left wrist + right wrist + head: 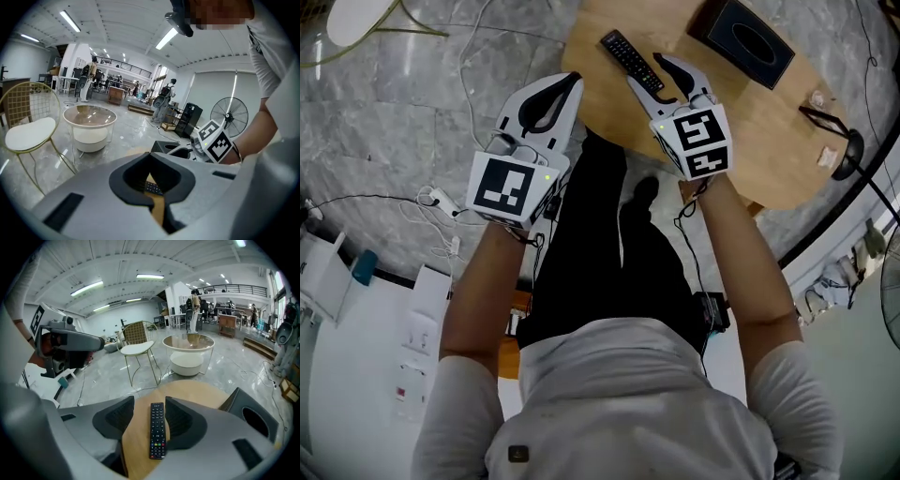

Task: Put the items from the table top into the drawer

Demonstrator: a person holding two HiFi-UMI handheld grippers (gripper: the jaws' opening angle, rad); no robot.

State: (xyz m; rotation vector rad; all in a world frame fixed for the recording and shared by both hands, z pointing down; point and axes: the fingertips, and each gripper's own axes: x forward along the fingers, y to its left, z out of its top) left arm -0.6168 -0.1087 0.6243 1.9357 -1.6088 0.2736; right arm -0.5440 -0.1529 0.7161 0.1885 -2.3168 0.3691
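I have the right gripper (649, 73) over the near edge of the round wooden table (750, 122), at about 1 o'clock in the head view. Its fingers stand well apart and have hold of nothing. In the right gripper view the remote (157, 430) lies flat on the wood in the gap between them, its long side running toward 12 o'clock. I cannot tell whether the right pad touches it. From the head view the remote (631, 59) sits near the table's left edge, with a black box (745, 39) at its 3 o'clock, well apart. The left gripper (572, 80) hangs off the table at 10 o'clock, over the marble floor, with its fingertips together and empty.
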